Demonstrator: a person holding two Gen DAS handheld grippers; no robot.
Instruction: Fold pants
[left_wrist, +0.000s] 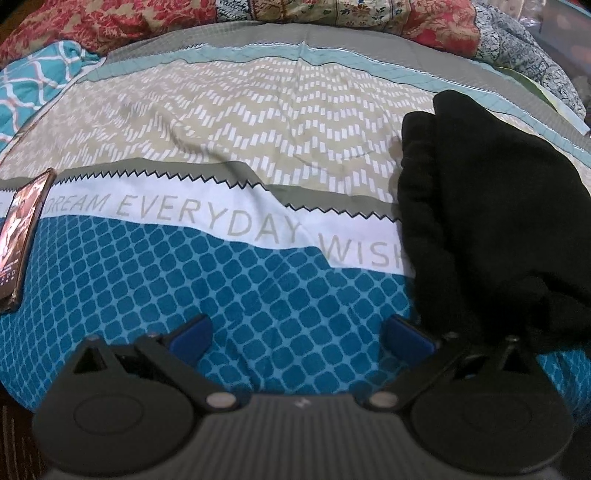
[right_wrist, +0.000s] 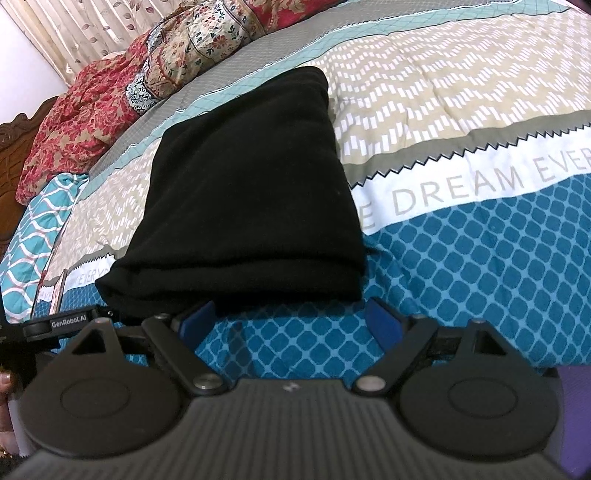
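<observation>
The black pants (right_wrist: 243, 199) lie folded into a thick rectangular stack on the patterned bedspread (right_wrist: 480, 258). In the left wrist view the pants (left_wrist: 491, 206) are at the right, with a bunched edge showing. My left gripper (left_wrist: 295, 332) is open and empty above the blue part of the bedspread (left_wrist: 221, 277), just left of the pants. My right gripper (right_wrist: 291, 325) is open and empty, right at the near edge of the folded stack. The left gripper's black body (right_wrist: 66, 325) shows at the left of the right wrist view.
A phone (left_wrist: 22, 236) lies on the bedspread at the far left. Red and floral quilts (left_wrist: 110, 22) are piled along the far edge. A teal patterned cloth (right_wrist: 33, 236) lies beside them. A carved wooden headboard (right_wrist: 14, 133) stands at the left.
</observation>
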